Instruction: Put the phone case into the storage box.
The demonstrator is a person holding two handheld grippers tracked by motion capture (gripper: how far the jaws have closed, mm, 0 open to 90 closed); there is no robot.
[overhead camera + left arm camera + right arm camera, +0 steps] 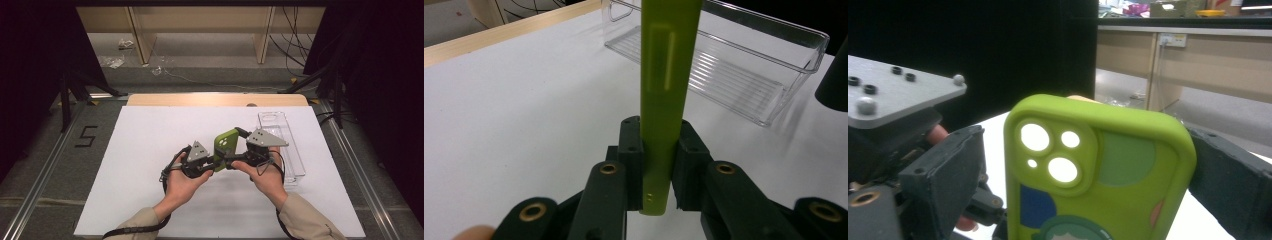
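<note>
Now—phone case [226, 142] btwn both grippers

Green phone case [225, 143], empty, camera cutouts open, coloured blobs printed on its back. Held off the white table [150, 150], tilted on edge, clamped by left gripper [216, 164] and right gripper [239, 145]. Clear tray [290, 150] just beside it.

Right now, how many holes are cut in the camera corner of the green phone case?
4, seen in the right gripper view on the case: a large one upper left, a small one upper right, a tiny one lower left, a large one lower right.
</note>
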